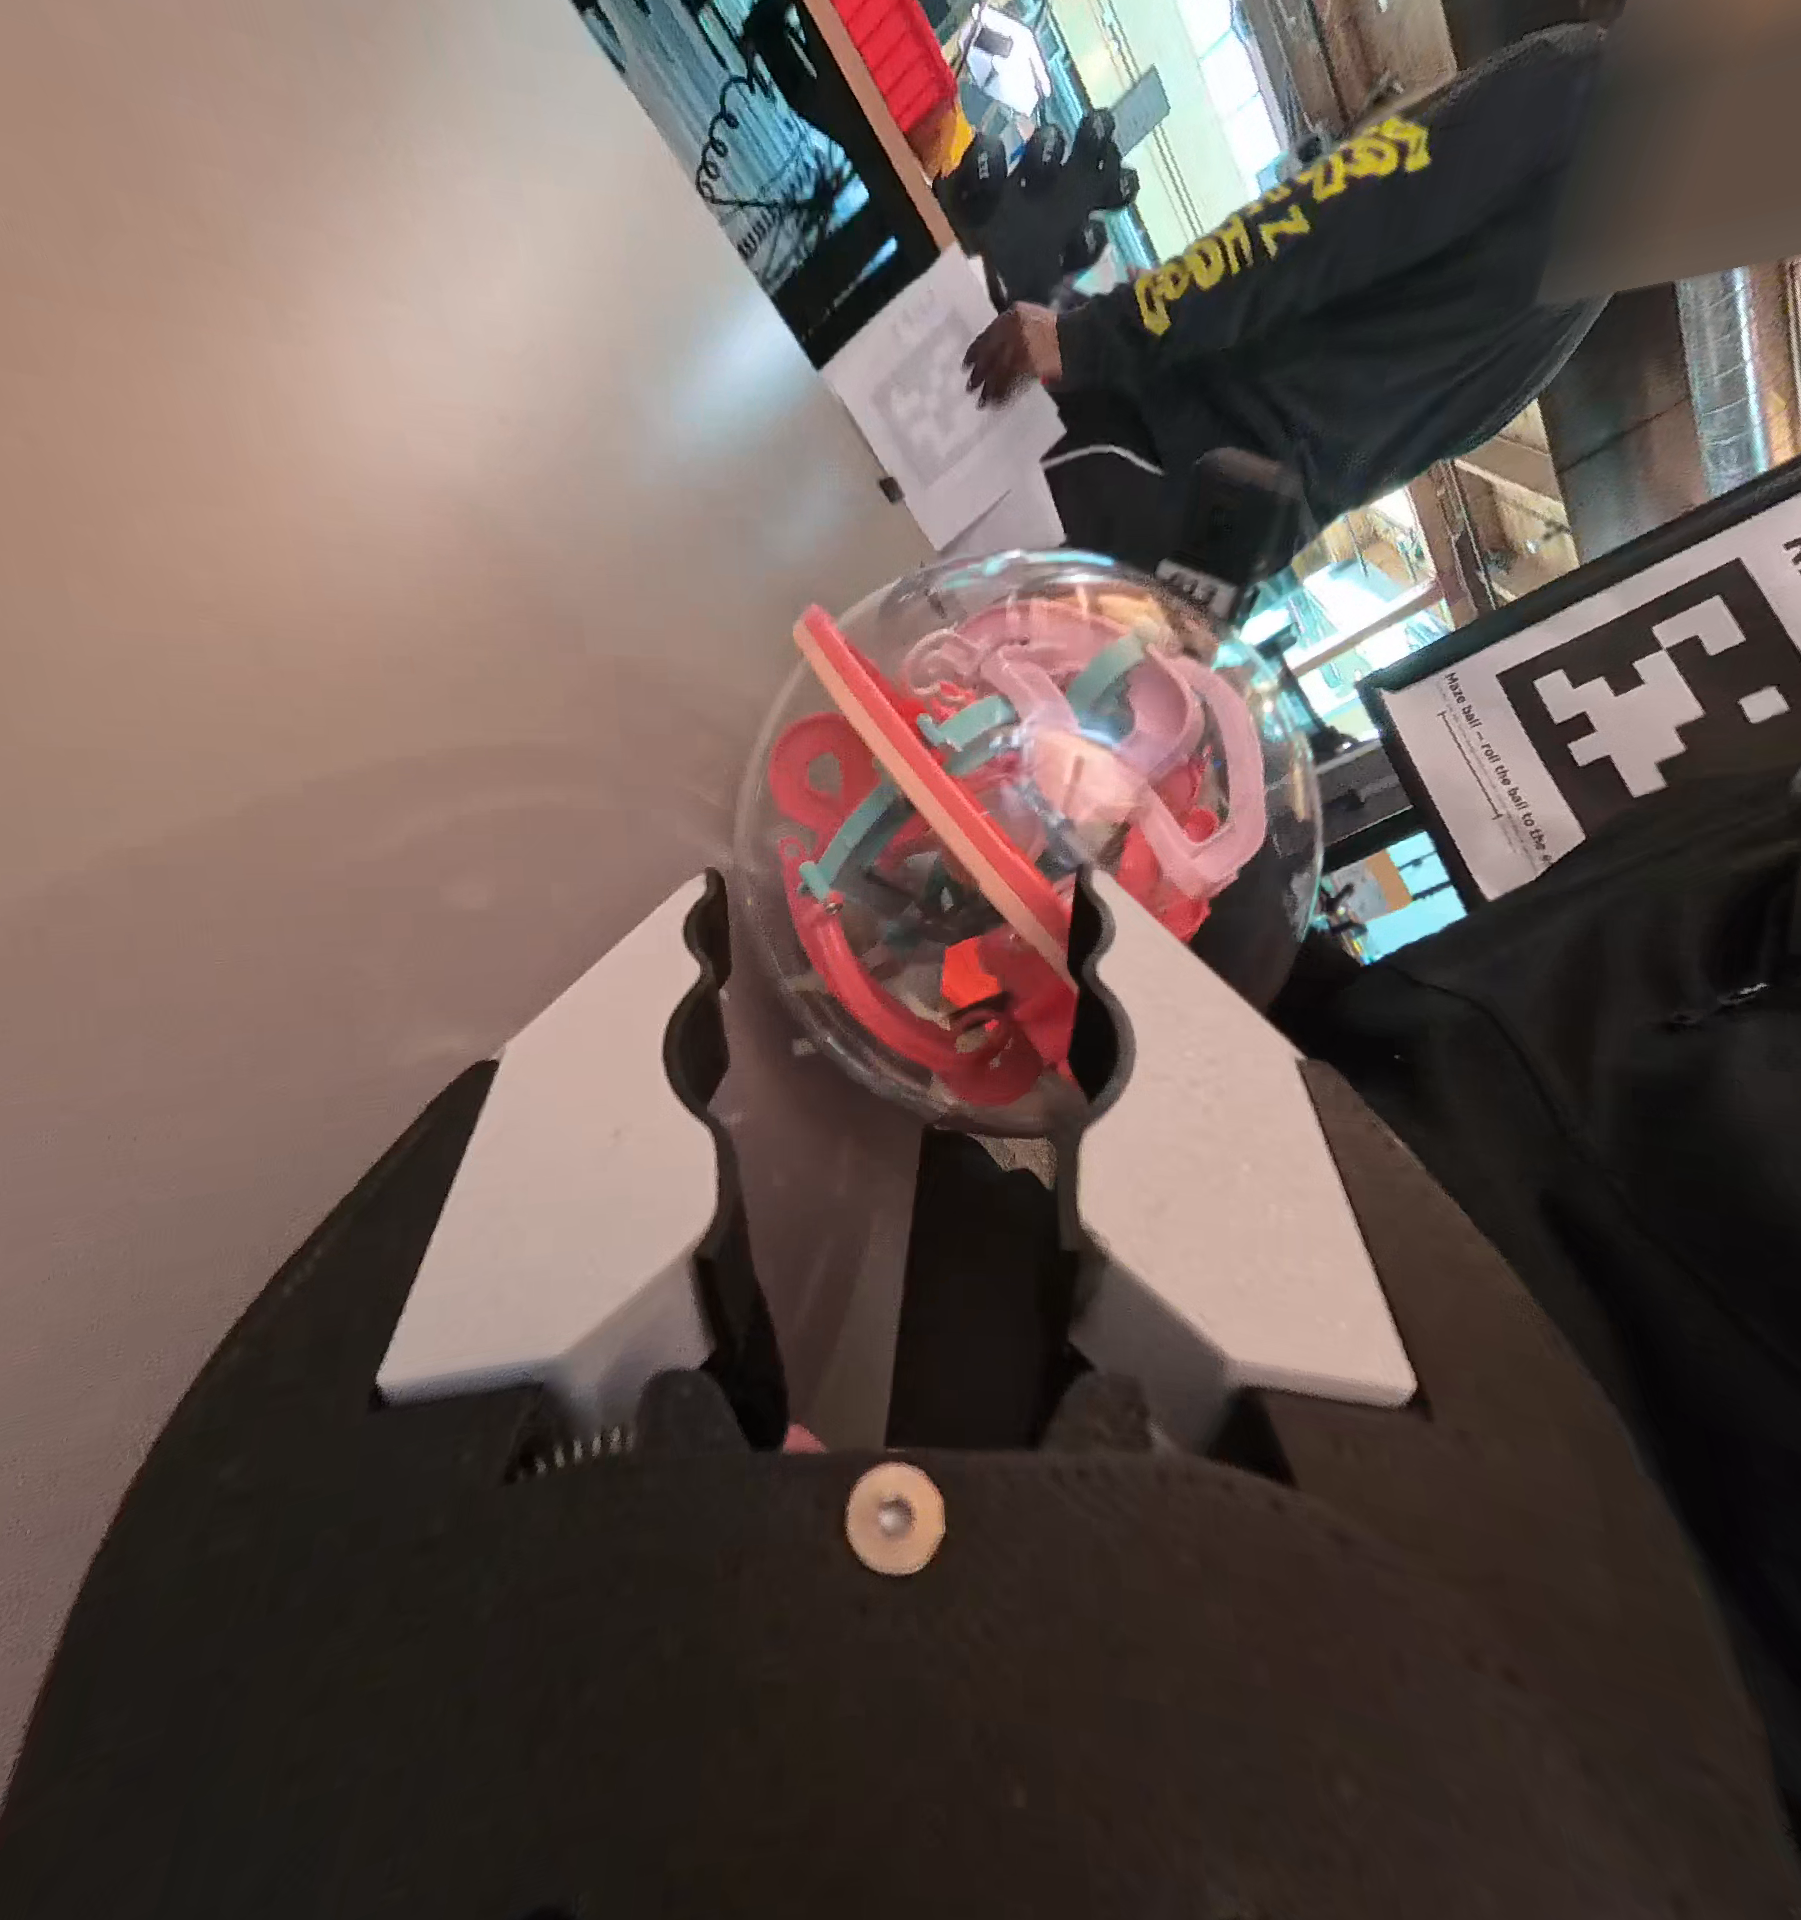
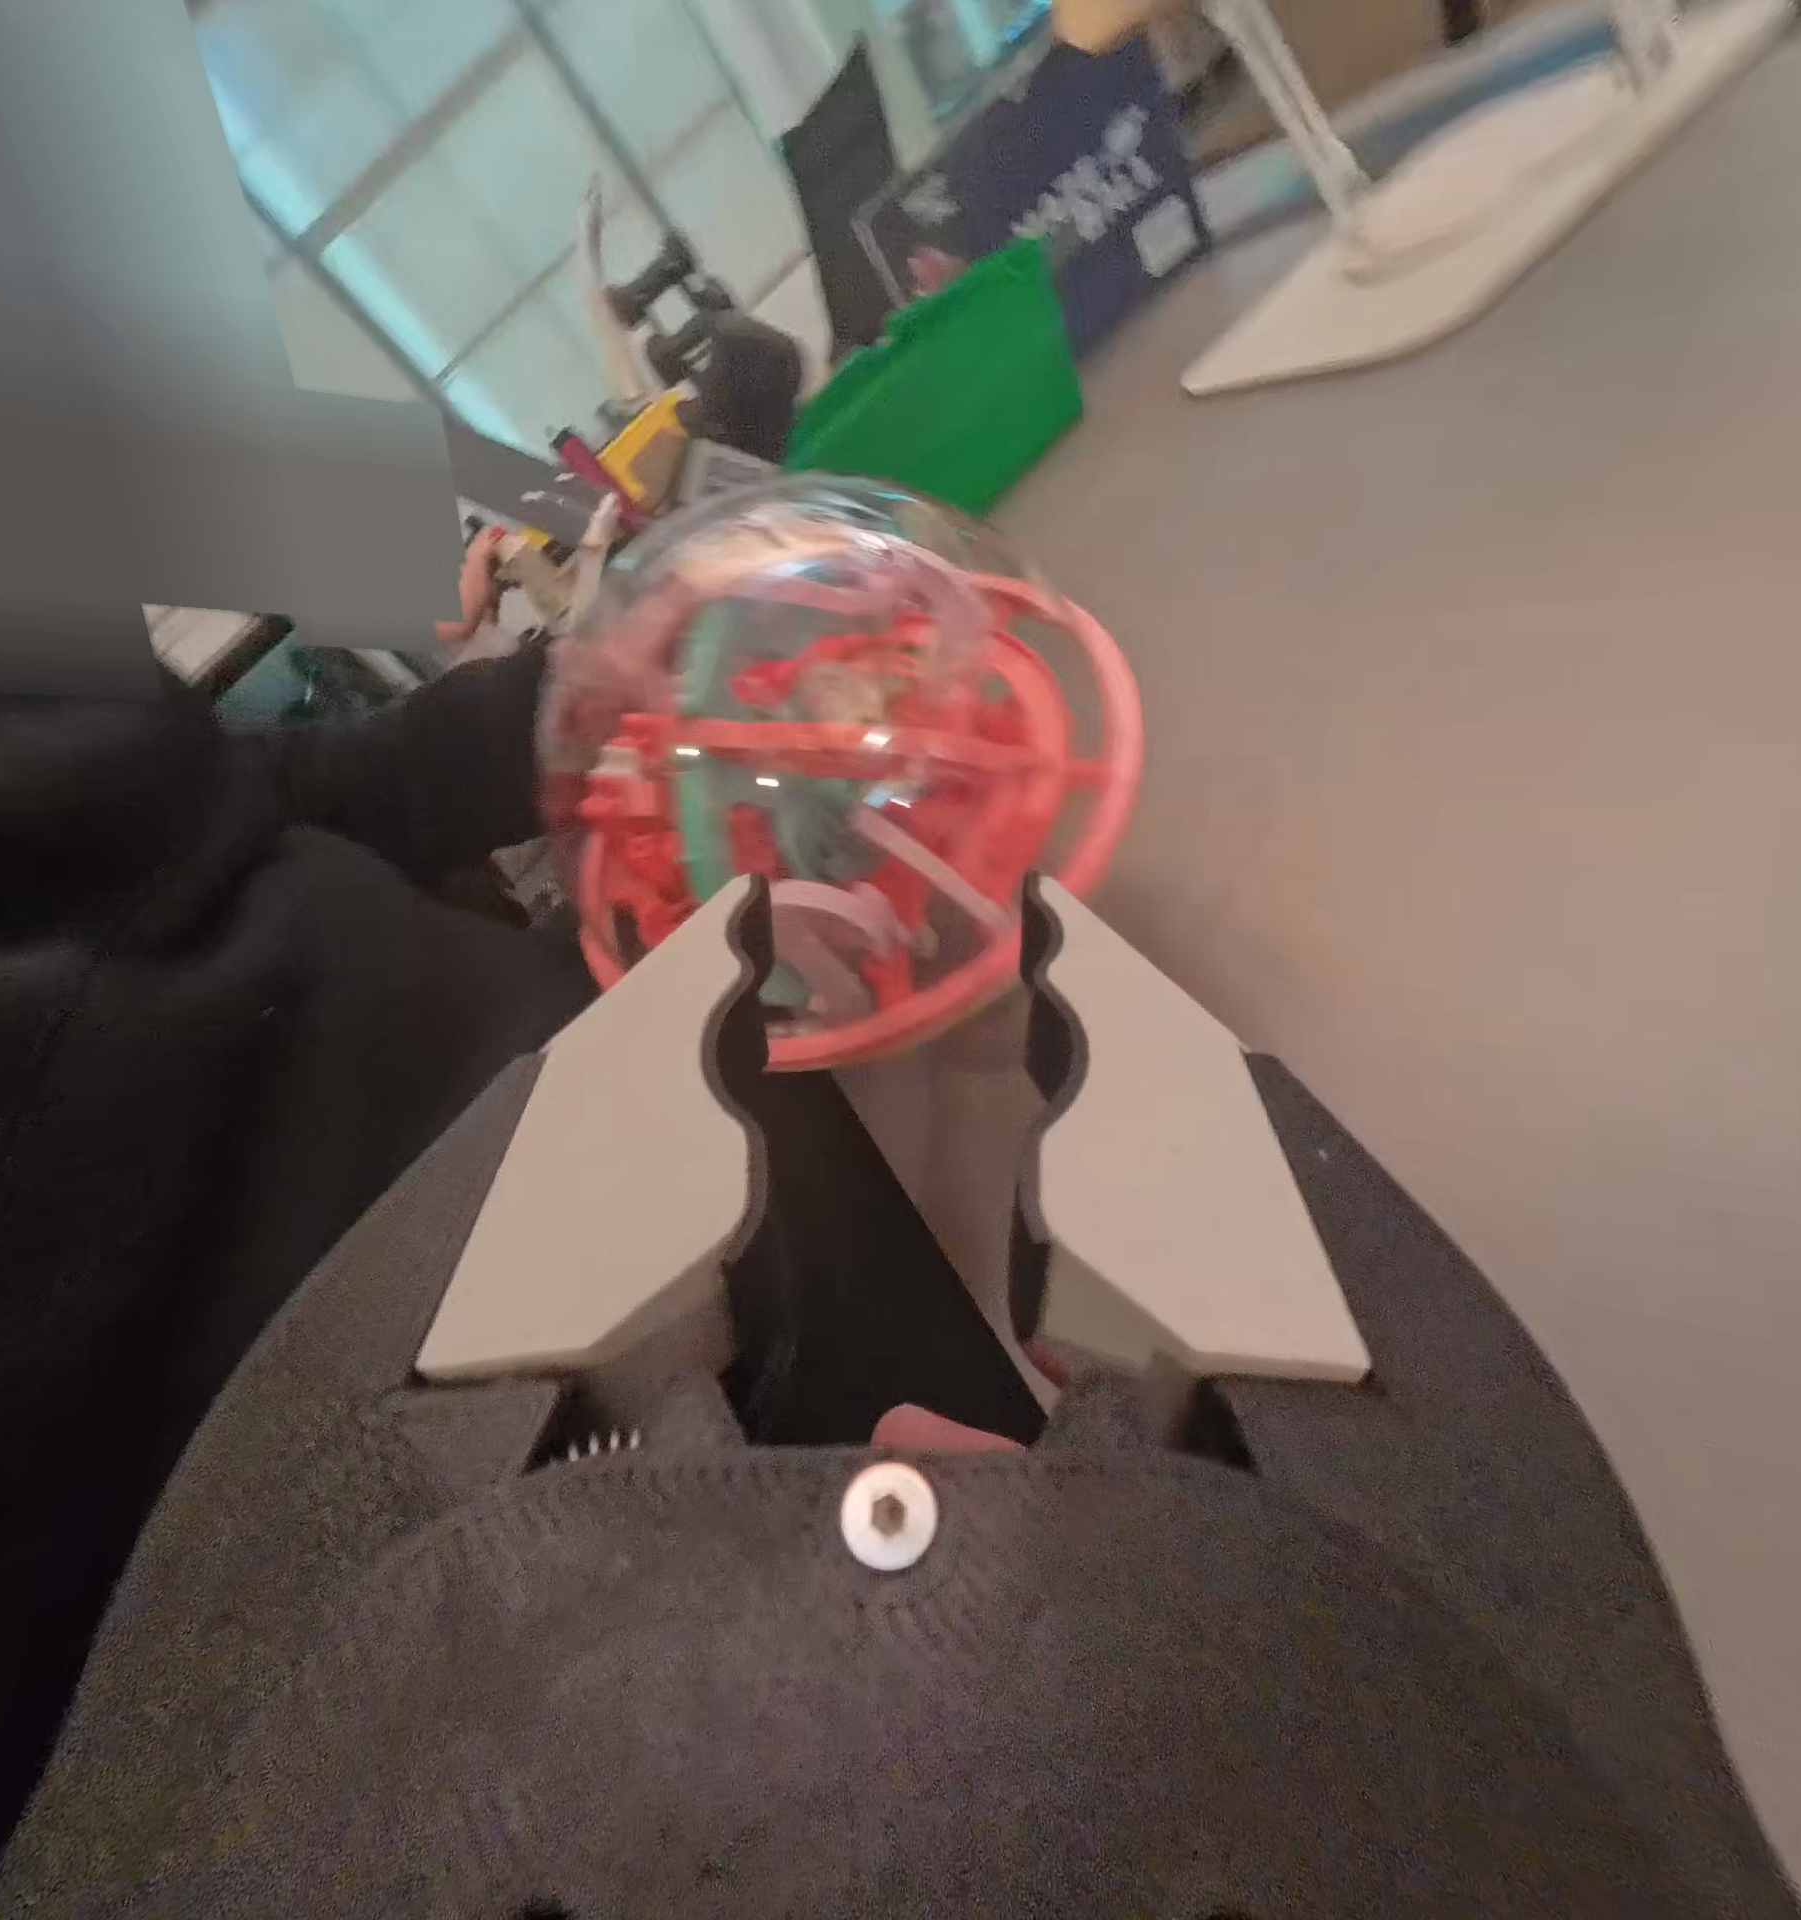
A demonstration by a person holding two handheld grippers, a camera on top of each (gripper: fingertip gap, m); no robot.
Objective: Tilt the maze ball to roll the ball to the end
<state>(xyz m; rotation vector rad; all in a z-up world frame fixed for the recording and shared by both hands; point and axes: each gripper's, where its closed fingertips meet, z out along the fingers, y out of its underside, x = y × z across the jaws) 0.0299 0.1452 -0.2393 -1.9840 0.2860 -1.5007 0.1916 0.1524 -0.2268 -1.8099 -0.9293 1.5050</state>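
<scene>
Left wrist view: pale counter [image 1: 252, 623] fills the left half of the frame, tilted steeply. The left gripper [image 1: 891, 925] reaches forward with its fingers [image 1: 605, 1122] spread; the maze ball [image 1: 1026, 831] sits between and just past the fingertips. The right finger's dark pad lies against the ball's red equator ring. On the left side the pad is close to the clear shell, but whether it presses on it cannot be told, so whether this gripper clamps the ball stays open. The ball is a clear sphere with red, pink and teal tracks inside. Behind it, a sheet of paper [image 1: 937, 416] lies at the counter's far edge with a person's hand [image 1: 1010, 353] on it; the person wears a dark sweatshirt [image 1: 1343, 343] with yellow print. At far right a black-and-white marker card [image 1: 1644, 686] stands upright. Right wrist view: a dark sleeve [image 2: 408, 769] reaches to the ball's left side. The maze ball [image 2: 844, 769] is blurred, its red outer ring toward the right. The right gripper [image 2: 891, 925] has its fingers [image 2: 1166, 1143] apart around the ball's near lower part; the left pad overlaps the ring, the right pad sits just beside it, contact unclear. A green bag [image 2: 948, 384] is behind; bare counter [image 2: 1498, 831] lies to the right.
</scene>
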